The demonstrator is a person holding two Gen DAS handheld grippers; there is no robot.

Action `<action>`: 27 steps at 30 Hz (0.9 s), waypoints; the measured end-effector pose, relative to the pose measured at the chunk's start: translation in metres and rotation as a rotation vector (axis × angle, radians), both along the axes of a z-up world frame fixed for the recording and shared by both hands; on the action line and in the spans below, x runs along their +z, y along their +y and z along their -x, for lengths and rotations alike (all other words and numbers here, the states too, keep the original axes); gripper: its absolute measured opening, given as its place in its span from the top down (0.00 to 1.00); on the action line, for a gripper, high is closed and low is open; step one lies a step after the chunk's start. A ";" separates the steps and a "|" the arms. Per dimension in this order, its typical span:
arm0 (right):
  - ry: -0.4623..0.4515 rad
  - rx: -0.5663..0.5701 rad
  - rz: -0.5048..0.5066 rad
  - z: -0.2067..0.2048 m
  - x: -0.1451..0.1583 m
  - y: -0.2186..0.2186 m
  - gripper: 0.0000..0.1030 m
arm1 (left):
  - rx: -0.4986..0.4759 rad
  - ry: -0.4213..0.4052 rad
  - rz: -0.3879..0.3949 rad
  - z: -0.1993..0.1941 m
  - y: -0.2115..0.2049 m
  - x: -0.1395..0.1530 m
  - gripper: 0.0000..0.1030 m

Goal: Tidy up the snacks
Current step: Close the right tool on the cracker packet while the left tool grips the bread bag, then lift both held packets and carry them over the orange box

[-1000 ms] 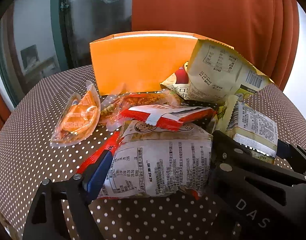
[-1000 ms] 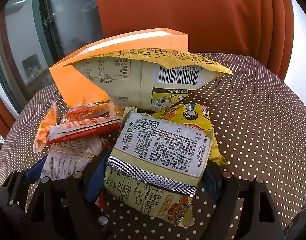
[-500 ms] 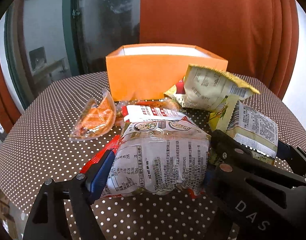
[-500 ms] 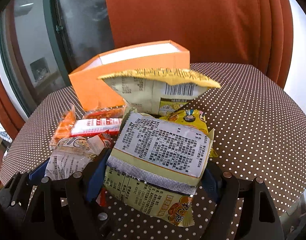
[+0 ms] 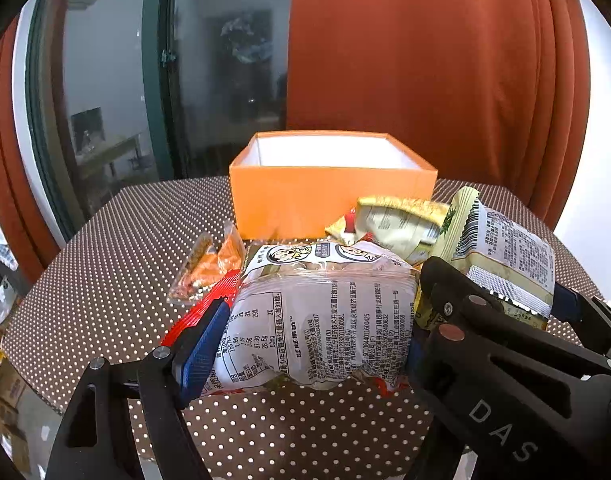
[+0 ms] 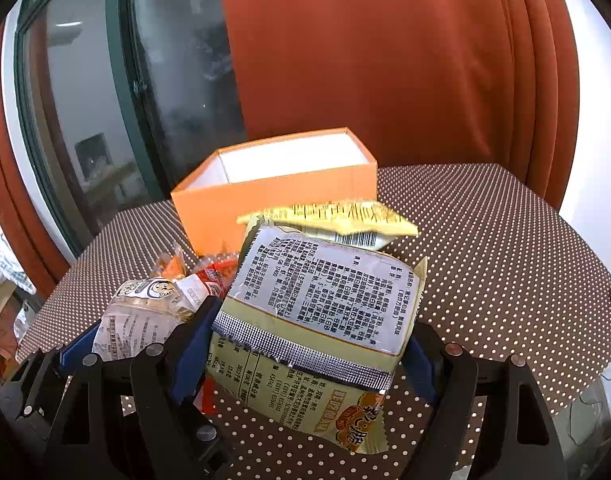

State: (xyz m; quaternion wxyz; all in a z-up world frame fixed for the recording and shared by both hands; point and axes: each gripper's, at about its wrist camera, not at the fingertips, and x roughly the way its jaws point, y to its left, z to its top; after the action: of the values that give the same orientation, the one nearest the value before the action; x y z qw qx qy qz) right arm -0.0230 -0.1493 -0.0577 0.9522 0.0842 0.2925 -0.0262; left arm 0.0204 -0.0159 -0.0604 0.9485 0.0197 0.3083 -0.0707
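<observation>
My left gripper (image 5: 309,340) is shut on a clear-and-white snack bag (image 5: 325,312) with a red edge, held above the dotted table. My right gripper (image 6: 305,344) is shut on a yellow snack packet (image 6: 321,312) with a silver seal strip; it also shows in the left wrist view (image 5: 505,264). An open orange box (image 5: 329,188) with a white inside stands behind the snacks, also in the right wrist view (image 6: 277,188). A pale yellow bag (image 6: 337,220) lies in front of the box.
An orange clear pouch (image 5: 209,268) and red packets (image 6: 213,276) lie on the brown dotted table (image 5: 105,260). Orange curtains (image 5: 425,60) and a dark glass door (image 5: 217,60) stand behind the table. The table edge runs close below both grippers.
Both grippers have lifted and pulled back from the pile with their packets; the orange box now looks farther away and its white inside shows.
</observation>
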 end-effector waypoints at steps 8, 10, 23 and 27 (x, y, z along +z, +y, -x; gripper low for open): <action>-0.063 0.011 0.011 0.012 0.035 -0.003 0.19 | 0.011 -0.058 0.020 0.015 0.002 0.034 0.22; -0.080 0.023 0.012 0.012 0.043 -0.003 0.19 | 0.016 -0.071 0.026 0.016 0.002 0.042 0.22; -0.204 0.051 0.044 -0.010 0.092 -0.010 0.19 | 0.004 -0.179 0.059 -0.006 -0.009 0.097 0.22; -0.225 0.050 0.045 -0.025 0.101 -0.015 0.19 | 0.001 -0.196 0.061 -0.022 -0.014 0.106 0.22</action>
State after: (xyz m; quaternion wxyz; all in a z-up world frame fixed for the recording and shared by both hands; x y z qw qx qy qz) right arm 0.0023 -0.1641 0.0430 0.9810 0.0582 0.1850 0.0006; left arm 0.0420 -0.0299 0.0452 0.9743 -0.0027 0.2115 -0.0776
